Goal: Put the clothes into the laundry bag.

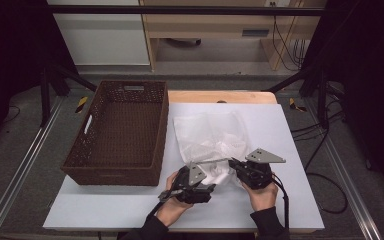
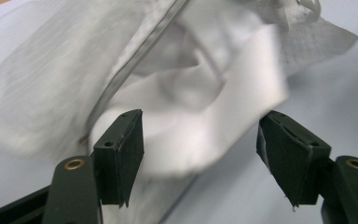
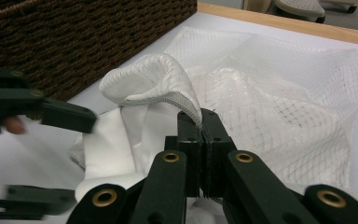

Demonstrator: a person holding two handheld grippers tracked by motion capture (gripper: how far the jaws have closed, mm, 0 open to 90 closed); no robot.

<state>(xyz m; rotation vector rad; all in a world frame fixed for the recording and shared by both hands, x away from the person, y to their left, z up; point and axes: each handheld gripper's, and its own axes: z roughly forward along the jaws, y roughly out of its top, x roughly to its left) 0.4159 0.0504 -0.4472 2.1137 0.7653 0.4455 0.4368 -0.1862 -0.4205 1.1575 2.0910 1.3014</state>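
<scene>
Right gripper view: right tool (image 3: pixel 200 122) pinches the mesh bag (image 3: pixel 279 88) rim near the counter's (image 1: pixel 300 130) front edge, left tool (image 2: pixel 200 149) gapes, white cloth (image 3: pixel 107 154) only partly inside.

The left hand-held gripper (image 2: pixel 200 156) stands with its 2 black jaws wide apart, pads clear of the white cloth (image 2: pixel 191 112) between them; a mesh bag (image 2: pixel 51 84) lies over the cloth on the pale surface (image 2: pixel 335 79)

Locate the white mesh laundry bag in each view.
High view: white mesh laundry bag mid-table, right of the brown wicker basket.
Left gripper view: upper left.
Right gripper view: centre to right, rim pinched.
Shared landmark: the white cloth at its mouth.
</scene>
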